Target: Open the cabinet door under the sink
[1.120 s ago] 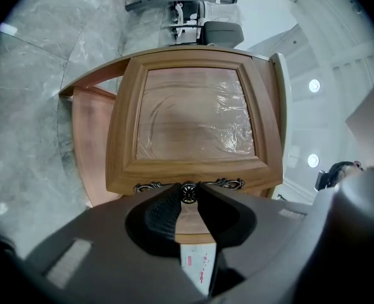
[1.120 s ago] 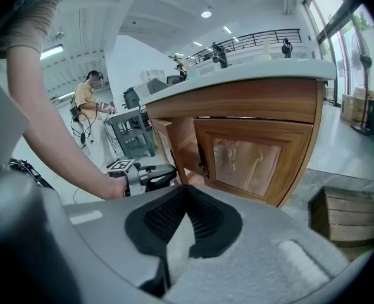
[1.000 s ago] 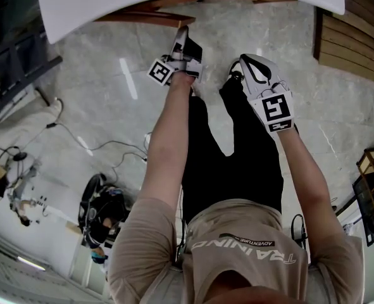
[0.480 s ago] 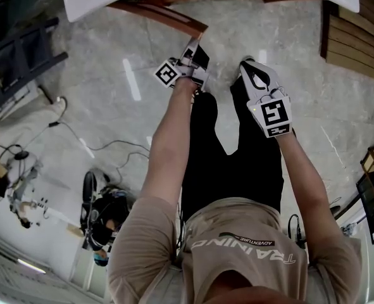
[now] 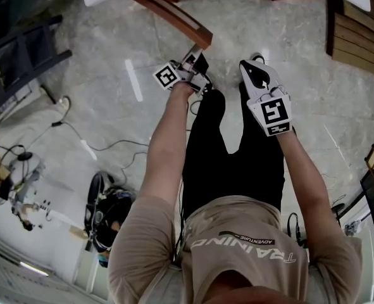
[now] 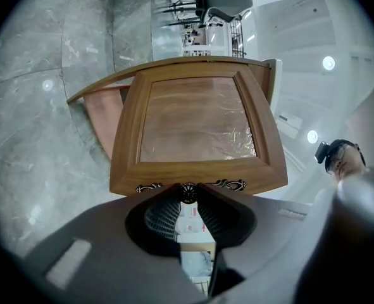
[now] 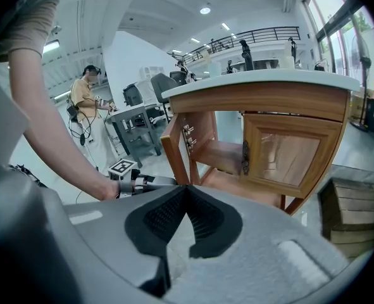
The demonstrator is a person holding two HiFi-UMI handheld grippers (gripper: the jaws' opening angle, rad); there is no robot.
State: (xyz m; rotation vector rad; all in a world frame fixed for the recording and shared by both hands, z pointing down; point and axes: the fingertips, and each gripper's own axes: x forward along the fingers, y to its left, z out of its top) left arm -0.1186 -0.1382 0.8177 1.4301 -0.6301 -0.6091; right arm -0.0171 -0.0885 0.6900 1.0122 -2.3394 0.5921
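The left gripper (image 6: 188,196) has its jaws clamped on the knob (image 6: 188,190) of the open cabinet door (image 6: 199,125). Near the door, the right gripper (image 7: 185,192) has its jaws together and empty.

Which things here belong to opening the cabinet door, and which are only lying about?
Job: cabinet door, swung open; its knob, clamped in the left claw; cabinet under the sink.
Lying about: floor cables; wooden slats; black gear on the floor; right claw, shut and empty.
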